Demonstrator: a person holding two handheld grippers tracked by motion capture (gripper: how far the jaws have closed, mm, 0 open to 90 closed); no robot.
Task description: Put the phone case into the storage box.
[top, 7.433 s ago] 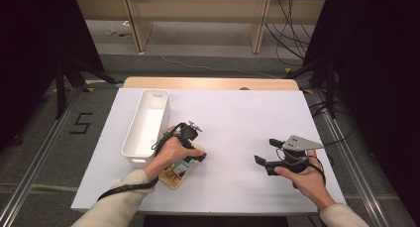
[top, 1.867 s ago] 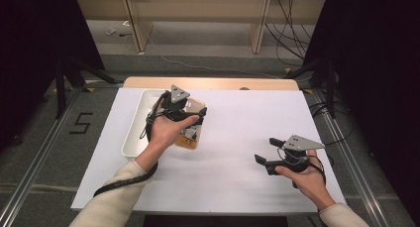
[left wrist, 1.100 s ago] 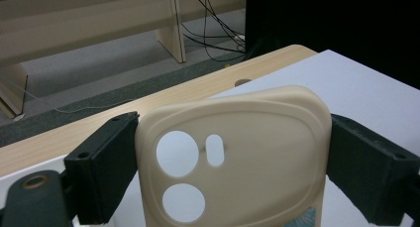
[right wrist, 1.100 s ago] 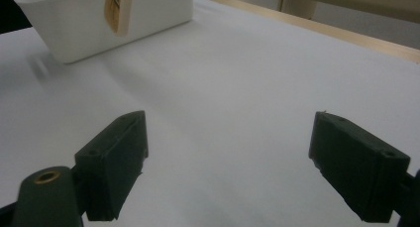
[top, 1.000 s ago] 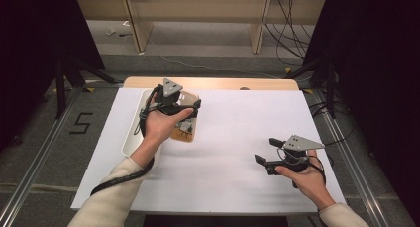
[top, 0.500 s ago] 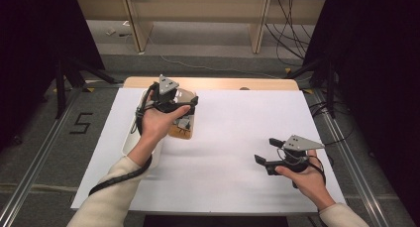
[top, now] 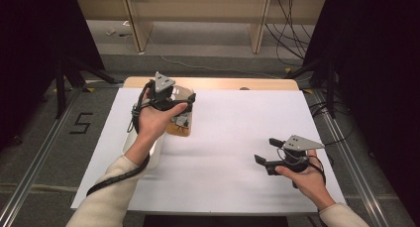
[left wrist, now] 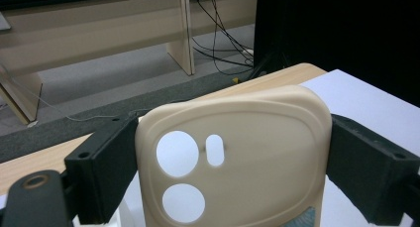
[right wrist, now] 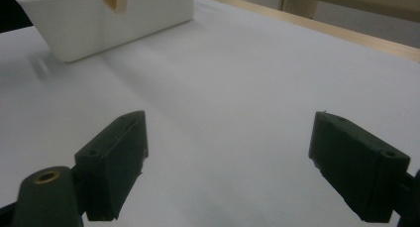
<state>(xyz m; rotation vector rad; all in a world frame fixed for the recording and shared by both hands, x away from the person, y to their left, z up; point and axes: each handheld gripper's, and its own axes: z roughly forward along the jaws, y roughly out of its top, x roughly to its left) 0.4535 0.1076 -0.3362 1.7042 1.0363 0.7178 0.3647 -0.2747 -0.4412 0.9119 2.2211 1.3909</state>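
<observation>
Phone case point(left wrist: 233, 157) clamped in raised left gripper point(top: 173, 105).

Cream phone case point(left wrist: 247, 152), white bin point(right wrist: 99, 19), black gripper point(top: 173, 108).

A lab-style recording booth: black curtains point(top: 376, 63) at three and nine o'clock, a white-covered counter point(top: 233, 138), loose cables point(top: 292, 19) at one o'clock, a taped floor number point(top: 81, 123).
</observation>
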